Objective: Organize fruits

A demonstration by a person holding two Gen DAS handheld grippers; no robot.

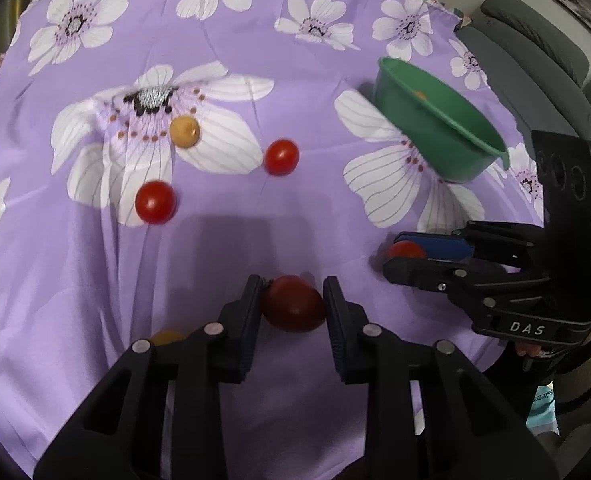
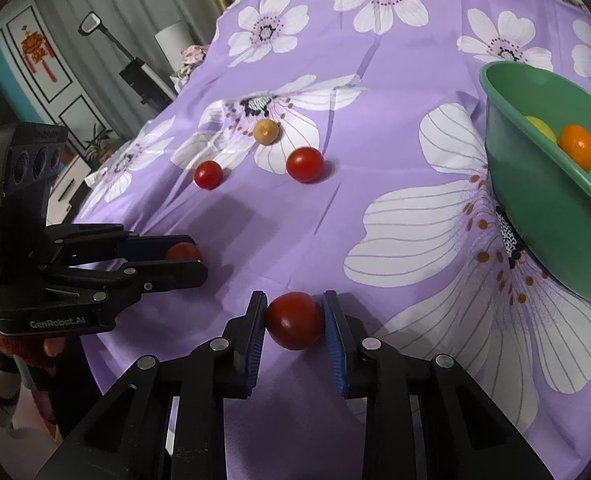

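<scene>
Near edge of cloth-covered counter [image 2: 375, 220]: left gripper [image 1: 293, 304] clamped on dark-red tomato [image 1: 293, 305], right gripper [image 2: 295, 320] clamped on red tomato [image 2: 294, 321]; mid-counter, 2 red tomatoes [image 2: 304, 165] + 1 tan fruit [image 2: 266, 131] still loose; far-right green bowl [image 2: 543, 216] w/ orange fruit [image 2: 577, 151] + yellow fruit [image 2: 539, 126] — approx. part done.

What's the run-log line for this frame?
left gripper: shut on dark red tomato | right gripper: shut on red tomato | green bowl: orange fruit inside
</scene>
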